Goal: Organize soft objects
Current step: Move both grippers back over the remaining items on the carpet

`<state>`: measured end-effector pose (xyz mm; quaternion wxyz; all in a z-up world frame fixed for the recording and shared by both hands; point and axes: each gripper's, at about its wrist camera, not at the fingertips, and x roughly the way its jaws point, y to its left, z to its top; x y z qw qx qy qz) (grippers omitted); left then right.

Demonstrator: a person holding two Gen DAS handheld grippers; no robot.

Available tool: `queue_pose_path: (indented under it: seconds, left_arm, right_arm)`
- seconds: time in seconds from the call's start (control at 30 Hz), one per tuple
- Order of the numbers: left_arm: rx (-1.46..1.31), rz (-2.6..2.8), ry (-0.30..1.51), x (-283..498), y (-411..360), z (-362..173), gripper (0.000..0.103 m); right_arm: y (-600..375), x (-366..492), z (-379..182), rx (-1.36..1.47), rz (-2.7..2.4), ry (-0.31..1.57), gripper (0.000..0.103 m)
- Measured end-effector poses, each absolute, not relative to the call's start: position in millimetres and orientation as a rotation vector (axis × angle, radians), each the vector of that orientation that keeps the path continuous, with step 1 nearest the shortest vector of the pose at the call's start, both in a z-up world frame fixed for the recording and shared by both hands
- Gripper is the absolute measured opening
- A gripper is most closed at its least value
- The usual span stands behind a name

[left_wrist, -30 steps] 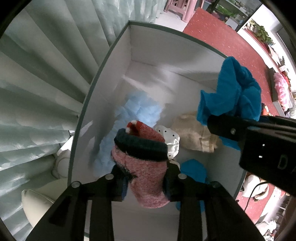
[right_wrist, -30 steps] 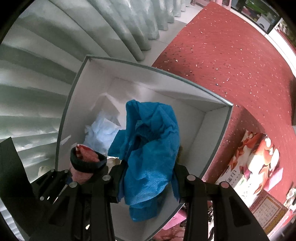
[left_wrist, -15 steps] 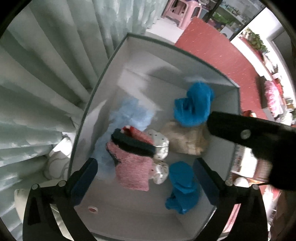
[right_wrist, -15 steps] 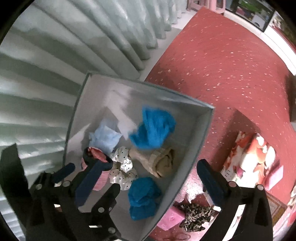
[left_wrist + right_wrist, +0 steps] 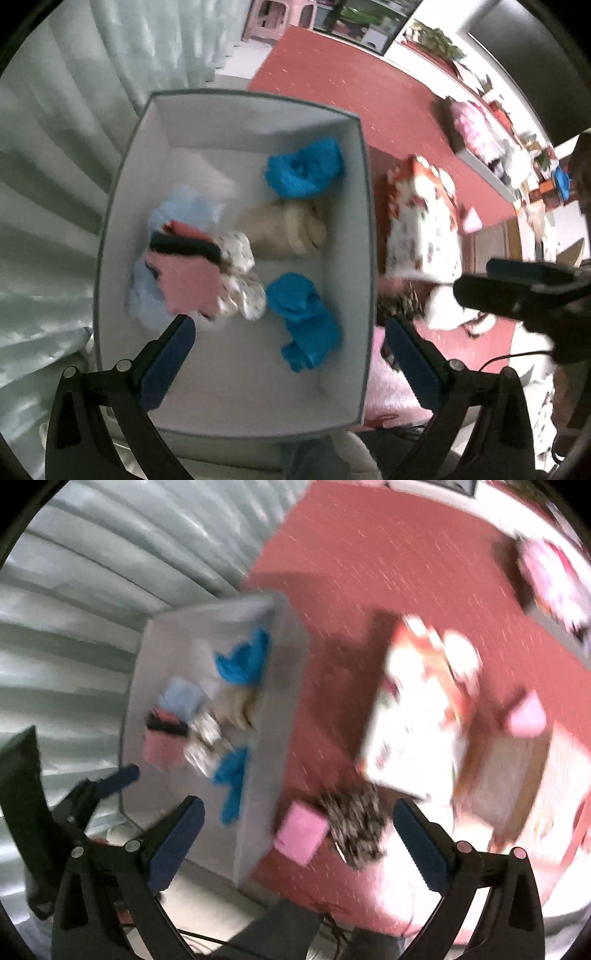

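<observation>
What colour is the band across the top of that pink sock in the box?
Dark, navy or black; the sock itself is pink. The left wrist view shows it best.

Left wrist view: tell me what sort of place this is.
Probably a lived-in home room, with work done at floor level. A pale pleated curtain hangs beside a speckled red carpet, pink plastic stools stand at the far end, and a white cardboard box holds socks and cloths.

A red speckled carpet (image 5: 354, 74) fills the upper right of the left wrist view. Pale pleated curtains (image 5: 55, 147) hang down the left side. A pink stool (image 5: 275, 18) stands at the top edge beside a bright, daylit doorway.
</observation>
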<state>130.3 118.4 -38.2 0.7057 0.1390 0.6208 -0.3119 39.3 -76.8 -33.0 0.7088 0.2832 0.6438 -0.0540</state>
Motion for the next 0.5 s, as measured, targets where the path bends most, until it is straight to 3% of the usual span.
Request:
queue_pose_path:
  seconds: [0.23,0.5]
  left_arm:
    - [0.356,-0.666,1.410,107.8,119.5,-44.0,0.103]
    - [0.425,-0.633,1.358,97.7,124.9,-34.4,0.103]
  right_arm:
    - [-78.1,-17.8,-93.0,0.752,-0.245,1.528,0.103]
    - [-66.2,-19.8,-140.8,0.802,-0.308,1.516,0.103]
